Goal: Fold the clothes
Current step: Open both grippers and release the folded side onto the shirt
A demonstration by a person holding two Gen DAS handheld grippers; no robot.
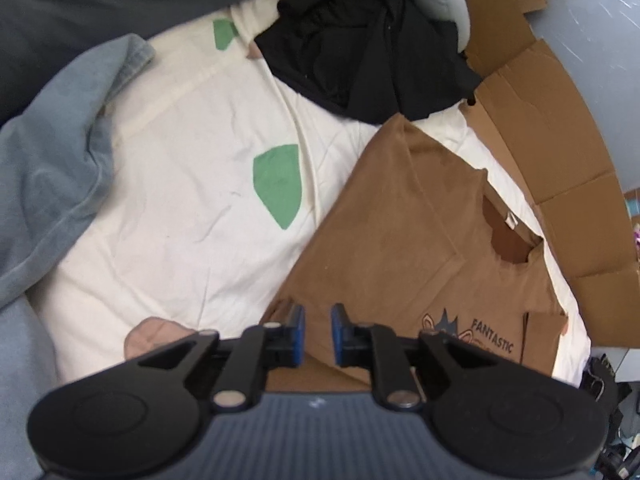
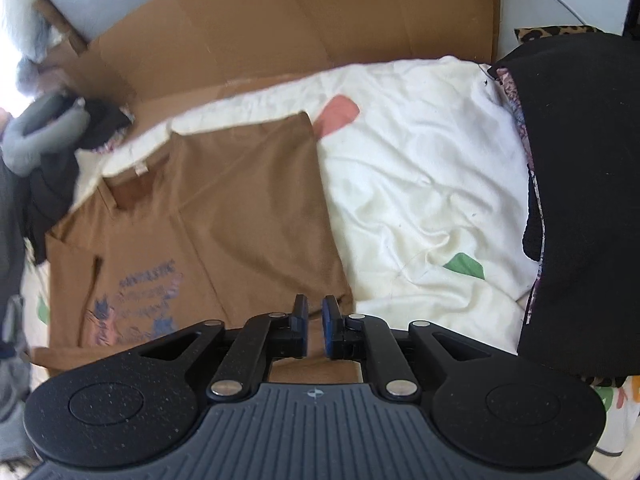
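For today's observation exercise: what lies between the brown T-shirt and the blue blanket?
In the left wrist view, only cream bedsheet with a green patch separates brown T-shirt and blue blanket.

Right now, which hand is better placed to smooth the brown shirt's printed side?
Probably left. The left tool hangs over the brown shirt near its print. The right tool sits at the plain edge beside the white bedding.

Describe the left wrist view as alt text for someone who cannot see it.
A brown T-shirt lies partly folded on a cream bedsheet with green patches. The left gripper hovers over its near edge, jaws slightly apart and holding nothing. Black clothing and flattened cardboard lie beyond.
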